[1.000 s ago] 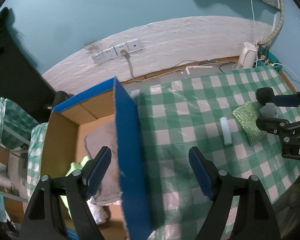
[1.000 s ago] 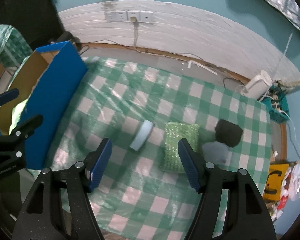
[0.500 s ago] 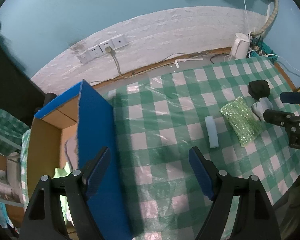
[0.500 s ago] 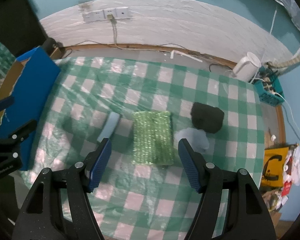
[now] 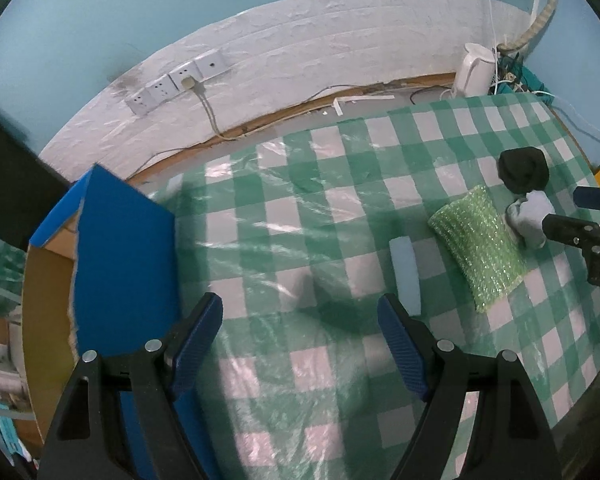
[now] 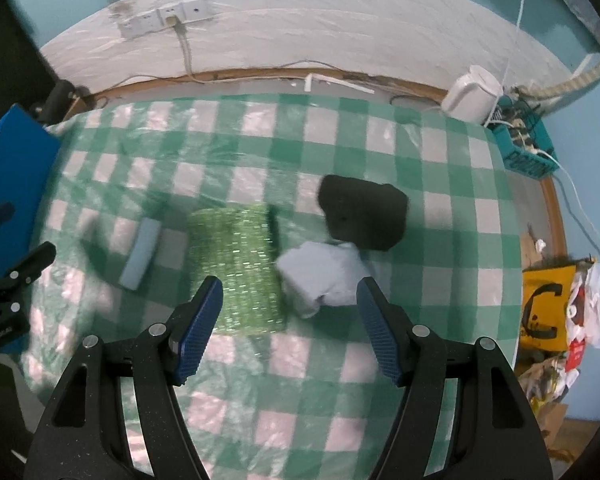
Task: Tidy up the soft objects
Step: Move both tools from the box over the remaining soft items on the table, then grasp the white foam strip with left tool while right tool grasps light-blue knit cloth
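Note:
On the green checked tablecloth (image 6: 340,132) lie a pale blue sponge block (image 6: 140,254), a glittery green scrubbing pad (image 6: 236,268), a crumpled pale blue cloth (image 6: 320,272) and a black soft lump (image 6: 362,212). My right gripper (image 6: 290,304) is open and empty, hovering over the green pad and the pale cloth. My left gripper (image 5: 300,320) is open and empty above the tablecloth, just left of the sponge block (image 5: 405,276). The green pad (image 5: 478,246), the cloth (image 5: 528,216) and the black lump (image 5: 523,169) show at the right there.
A blue-sided cardboard box (image 5: 120,256) stands open at the table's left edge. A white kettle (image 6: 472,94), a teal basket of cables (image 6: 524,148) and wall sockets (image 6: 164,20) are behind the table. Bags (image 6: 572,308) lie on the floor at right.
Both grippers have swung right, away from the box. The left gripper has left the box and is over the tablecloth. The right gripper has moved from the sponge block toward the pale cloth.

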